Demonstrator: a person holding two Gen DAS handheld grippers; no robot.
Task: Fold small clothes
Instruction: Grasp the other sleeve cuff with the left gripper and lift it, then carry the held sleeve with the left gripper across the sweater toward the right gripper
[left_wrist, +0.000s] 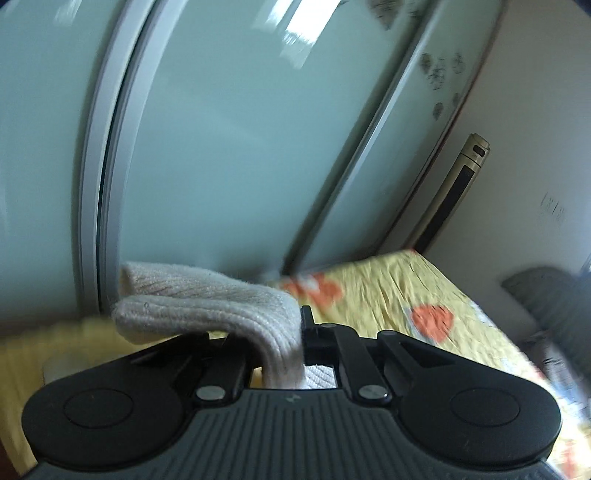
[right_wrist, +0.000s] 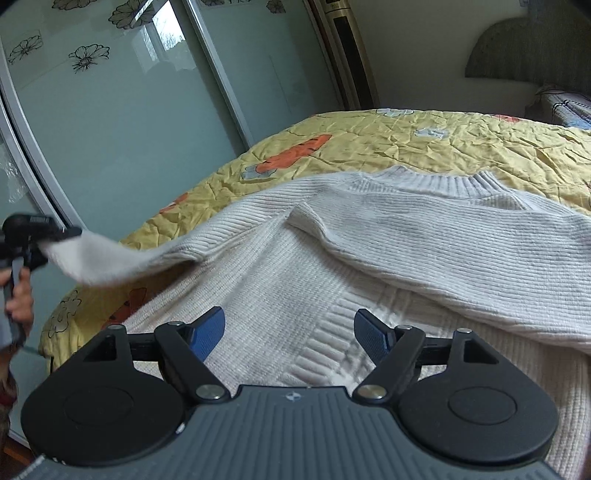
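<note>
A cream ribbed-knit sweater (right_wrist: 388, 258) lies spread on the yellow bed cover (right_wrist: 406, 147), collar at the far side, its right sleeve folded across the chest. In the left wrist view my left gripper (left_wrist: 295, 332) is shut on the cuff of the sweater's left sleeve (left_wrist: 207, 310), which droops over the jaws. The right wrist view shows that same gripper (right_wrist: 55, 234) at the far left, lifting the sleeve (right_wrist: 122, 258) off the bed. My right gripper (right_wrist: 290, 332) stands open just above the sweater's lower front, its blue pads (right_wrist: 210, 332) apart with only flat knit beneath them.
Pale green sliding glass doors (right_wrist: 129, 122) with flower prints run along the bed's left side. A tall gold standing unit (right_wrist: 347, 51) is in the corner. A pillow (right_wrist: 565, 107) lies at the far right. A hand (right_wrist: 18, 299) grips the left tool's handle.
</note>
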